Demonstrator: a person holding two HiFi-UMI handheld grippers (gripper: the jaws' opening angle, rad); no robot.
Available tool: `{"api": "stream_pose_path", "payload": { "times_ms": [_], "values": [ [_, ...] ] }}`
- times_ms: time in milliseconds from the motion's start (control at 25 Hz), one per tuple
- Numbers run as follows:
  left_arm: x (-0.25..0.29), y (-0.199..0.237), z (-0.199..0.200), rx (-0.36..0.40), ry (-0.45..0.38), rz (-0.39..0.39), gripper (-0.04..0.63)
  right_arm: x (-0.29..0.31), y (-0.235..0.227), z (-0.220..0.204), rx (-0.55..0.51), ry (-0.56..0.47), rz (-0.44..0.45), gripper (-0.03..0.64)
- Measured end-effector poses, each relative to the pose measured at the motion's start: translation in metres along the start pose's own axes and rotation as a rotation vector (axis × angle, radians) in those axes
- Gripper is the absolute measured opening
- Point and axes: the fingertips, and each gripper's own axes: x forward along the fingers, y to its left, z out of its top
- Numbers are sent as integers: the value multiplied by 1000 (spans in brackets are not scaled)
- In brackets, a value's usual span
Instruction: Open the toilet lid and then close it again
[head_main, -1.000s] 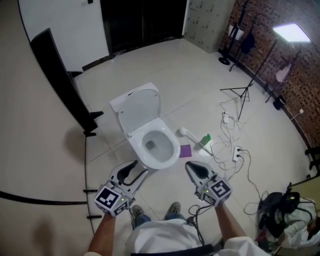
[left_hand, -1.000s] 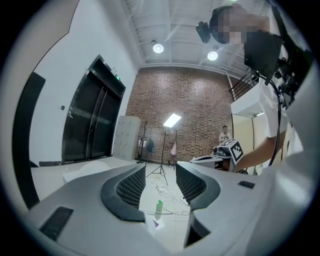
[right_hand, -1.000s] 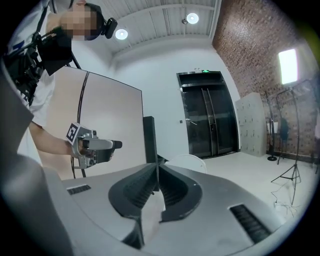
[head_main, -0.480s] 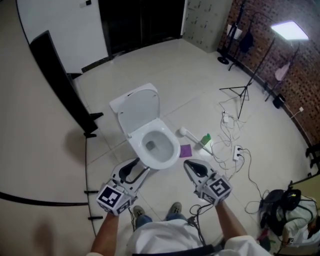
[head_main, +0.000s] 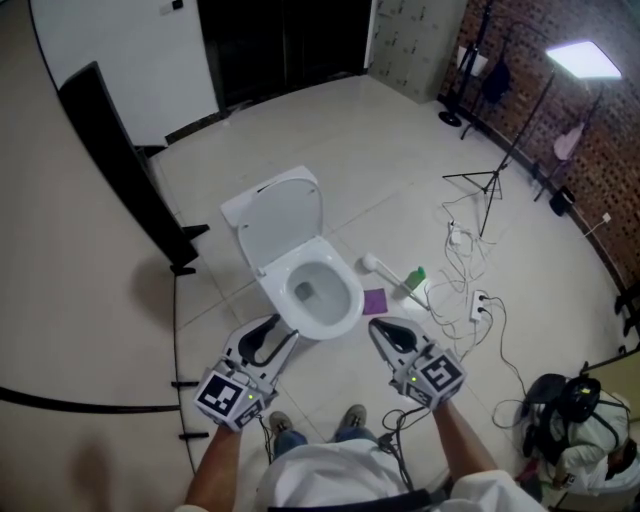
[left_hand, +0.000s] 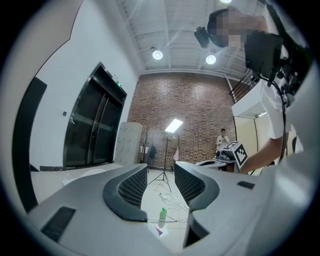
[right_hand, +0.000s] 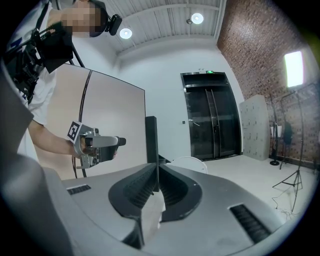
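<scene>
Lid (head_main: 283, 212) is up: it stands open at the far side of the toilet (head_main: 345, 310), leaning back from the hinge, its long axis running away from me and slightly to the left in the head view. The opening half of the job looks done, with closing left to do. Both grippers hang low at the near end of the bowl, one at each side of its front rim, neither touching it. The left gripper (head_main: 276, 332) has its jaws wide apart, and they have just been closing a little. Its own view shows nothing between them (left_hand: 161, 167), only floor and a light stand far off. The right gripper (head_main: 385, 328) has its jaws together with no gap (right_hand: 156, 172), and I see nothing held in it. The relation that matters is that the lid lies ahead of both grippers with the whole open bowl between, well apart from either. The left gripper sits nearer to it and more in line with it. The right one is off to the side, by a purple cloth (head_main: 372, 300) and a green bottle (head_main: 413, 277) on the floor. I judge that the next move calls for a reach forward over the bowl to the lid's upper edge, then drawing it toward me and down. The left gripper is better placed for that.
</scene>
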Motion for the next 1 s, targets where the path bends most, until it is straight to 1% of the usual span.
{"api": "stream_pose_path", "payload": {
  "times_ms": [160, 400, 600, 680, 760, 880, 1000],
  "values": [
    [7, 1, 2, -9, 13, 9, 165, 2, -5, 2, -7, 0, 12, 17],
    [14, 13, 4, -3, 17, 62, 164, 3, -11, 1, -102, 4, 41, 17],
    [13, 33, -4, 5, 36, 82, 164, 10, -11, 6, -88, -10, 26, 17],
    [12, 51, -7, 8, 45, 75, 165, 19, -10, 8, -86, -8, 4, 17],
    [9, 79, -11, 15, 58, 60, 164, 34, -9, 8, -74, -10, -34, 17],
    [-2, 129, -17, 18, 80, 31, 165, 63, -3, 2, -47, -4, -117, 17],
    [-15, 179, -20, 22, 110, -22, 164, 97, 12, -1, 23, 8, -210, 17]
  ]
}}
